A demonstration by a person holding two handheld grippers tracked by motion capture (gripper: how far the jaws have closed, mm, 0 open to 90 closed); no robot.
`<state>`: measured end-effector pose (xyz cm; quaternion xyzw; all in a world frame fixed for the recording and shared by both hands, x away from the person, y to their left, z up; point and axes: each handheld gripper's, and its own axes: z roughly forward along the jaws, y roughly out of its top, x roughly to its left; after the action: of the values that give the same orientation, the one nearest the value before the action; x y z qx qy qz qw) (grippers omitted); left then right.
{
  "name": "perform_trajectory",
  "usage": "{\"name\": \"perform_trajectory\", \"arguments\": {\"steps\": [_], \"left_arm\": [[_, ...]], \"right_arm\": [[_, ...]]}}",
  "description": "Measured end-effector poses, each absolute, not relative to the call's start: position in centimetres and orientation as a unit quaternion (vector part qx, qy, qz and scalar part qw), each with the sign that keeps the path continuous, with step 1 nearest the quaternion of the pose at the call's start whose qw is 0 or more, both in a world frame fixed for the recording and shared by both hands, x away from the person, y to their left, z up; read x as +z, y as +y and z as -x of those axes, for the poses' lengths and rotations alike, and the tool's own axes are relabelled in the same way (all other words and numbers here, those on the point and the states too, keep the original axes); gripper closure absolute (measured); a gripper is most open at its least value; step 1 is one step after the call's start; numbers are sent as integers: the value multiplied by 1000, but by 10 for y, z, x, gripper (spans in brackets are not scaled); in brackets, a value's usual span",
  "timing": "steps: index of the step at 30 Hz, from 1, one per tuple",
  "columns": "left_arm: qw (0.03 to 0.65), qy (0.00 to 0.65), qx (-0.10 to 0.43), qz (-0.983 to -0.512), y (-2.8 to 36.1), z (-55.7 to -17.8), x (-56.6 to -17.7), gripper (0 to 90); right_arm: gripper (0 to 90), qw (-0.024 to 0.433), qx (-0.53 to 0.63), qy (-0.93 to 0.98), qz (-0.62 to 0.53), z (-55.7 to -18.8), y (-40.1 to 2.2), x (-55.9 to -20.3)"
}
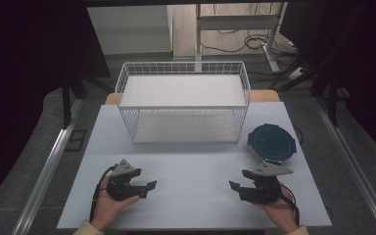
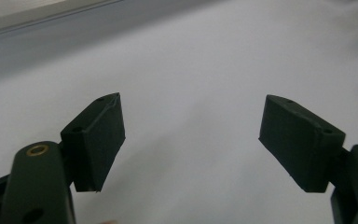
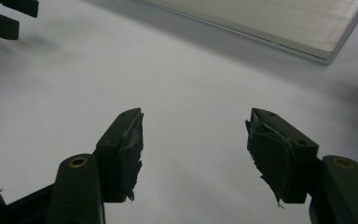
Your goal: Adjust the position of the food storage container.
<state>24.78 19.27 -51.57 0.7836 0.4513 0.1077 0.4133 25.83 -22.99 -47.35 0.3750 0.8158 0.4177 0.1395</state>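
My left gripper (image 1: 147, 189) rests low over the near left of the white table (image 1: 191, 166), held in a hand and pointing right. Its jaws stand open with nothing between them (image 2: 191, 100). My right gripper (image 1: 236, 190) is at the near right, pointing left toward the other one. It too is open and holds nothing (image 3: 196, 114); the tape on its pads (image 3: 130, 154) is frayed. In the right gripper view the left gripper (image 3: 4, 18) shows at the top left corner.
A white wire basket (image 1: 183, 68) with two tiers stands at the back middle of the table; its lower shelf (image 3: 284, 23) shows in the right gripper view. A dark round lidded container (image 1: 270, 142) sits right of it, just beyond my right gripper. Bare table lies between the grippers.
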Motion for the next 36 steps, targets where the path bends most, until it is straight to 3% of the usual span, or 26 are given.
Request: {"name": "perform_trajectory", "arguments": {"steps": [7,16,18,19,21,27,36], "left_arm": [[413,460,103,-779,196,-248,-517,219],[415,462,99,-778,202,-247,-519,219],[415,462,98,-778,202,-247,-519,219],[414,462,98,-778,201,-247,-519,219],[413,459,100,-780,202,-247,-518,219],[410,460,100,-781,200,-247,-518,217],[412,462,101,-779,201,-246,-519,217]], "right_arm": [[377,150,417,808,-388,-266,-238,-459],[495,167,392,812,-399,-301,-253,-423],[620,189,374,811,-408,-315,-261,-413],[620,189,374,811,-408,-315,-261,-413],[731,185,365,813,-415,-331,-270,-406],[874,180,349,814,-428,-354,-284,-399],[893,193,315,811,-454,-397,-314,-400]]}}
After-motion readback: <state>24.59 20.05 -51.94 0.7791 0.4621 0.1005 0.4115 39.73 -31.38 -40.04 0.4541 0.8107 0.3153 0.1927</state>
